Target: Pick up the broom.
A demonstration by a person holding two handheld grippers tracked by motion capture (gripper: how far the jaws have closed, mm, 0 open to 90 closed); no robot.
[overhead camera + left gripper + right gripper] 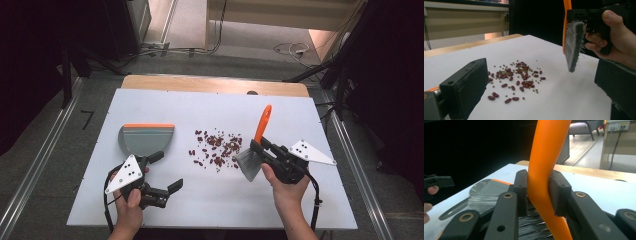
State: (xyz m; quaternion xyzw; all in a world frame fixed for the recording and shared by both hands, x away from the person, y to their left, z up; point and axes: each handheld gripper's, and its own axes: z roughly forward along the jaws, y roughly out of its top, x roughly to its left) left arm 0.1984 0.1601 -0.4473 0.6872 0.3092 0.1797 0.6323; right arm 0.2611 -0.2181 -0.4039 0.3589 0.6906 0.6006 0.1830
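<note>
A brush with an orange handle (263, 122) (549, 150) and grey bristles (248, 164) (574, 45) is held off the white board, just right of a scatter of red beans (217, 147) (516, 75). My right gripper (261, 146) (540, 187) is shut on the handle near the brush head. Left of the beans, a grey dustpan (147, 137) (486, 187) with an orange edge lies flat. My left gripper (166, 171) (539, 75) stands open just in front of the dustpan, nothing between its jaws, facing the beans.
The white board (300, 200) covers a wooden table whose far edge (215, 84) shows beyond it. Metal rails (35, 170) run along both sides on the floor, and cables (292, 49) lie on the floor behind the table.
</note>
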